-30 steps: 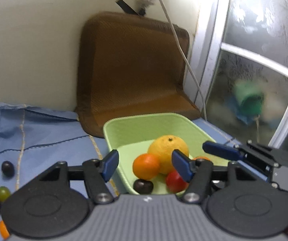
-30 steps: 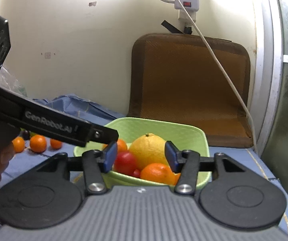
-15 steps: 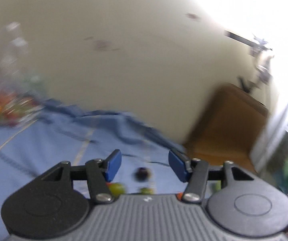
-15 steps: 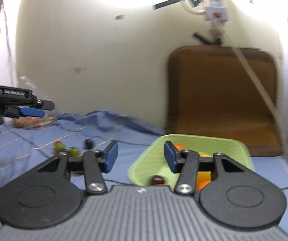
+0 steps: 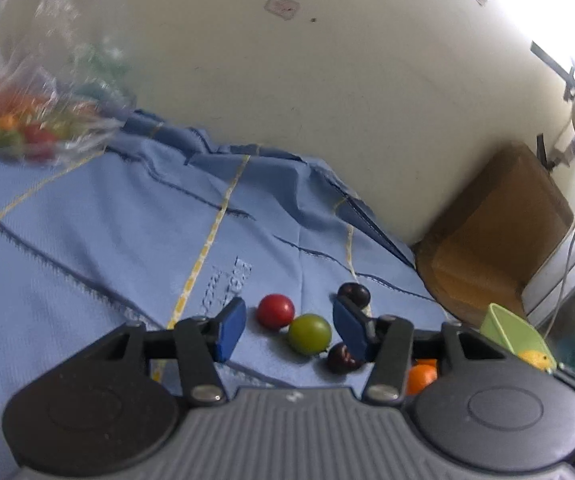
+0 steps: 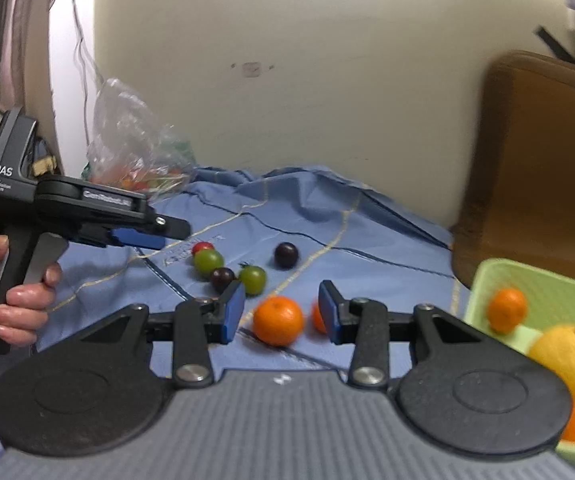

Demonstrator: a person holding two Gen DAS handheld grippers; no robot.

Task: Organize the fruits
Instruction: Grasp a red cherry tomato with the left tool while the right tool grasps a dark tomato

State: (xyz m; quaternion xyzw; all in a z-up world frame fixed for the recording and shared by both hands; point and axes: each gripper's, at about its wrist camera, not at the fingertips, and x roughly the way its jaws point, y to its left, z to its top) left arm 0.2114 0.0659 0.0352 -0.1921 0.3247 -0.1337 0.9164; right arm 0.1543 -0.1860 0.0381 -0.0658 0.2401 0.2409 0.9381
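Blue stitched cloth (image 5: 127, 240) covered the desk; the light green plastic basket (image 6: 535, 280) sat at the right edge, now out at the margin of both views where a second ago it filled them. It already held a big yellow citrus (image 6: 565, 354) plus two small oranges. Both tools had swung off the basket toward the loose fruit, so I read the last drop as done and the next pick as starting. Left claw (image 5: 289, 334) was wide open and empty, low over a cluster: a small green round tomato (image 5: 309, 334) and a small red round tomato (image 5: 275, 311) lay between its pads, with a dark purple grape (image 5: 341, 357) just by the right pad. Right claw (image 6: 280, 312) was also spread wide and empty, with a small orange mandarin (image 6: 278, 320) framed between its pads, a second one half hidden behind the right pad. Farther off lay another dark grape (image 6: 286, 255). Plenty of fruit remained on the cloth, so the task looked roughly midway.
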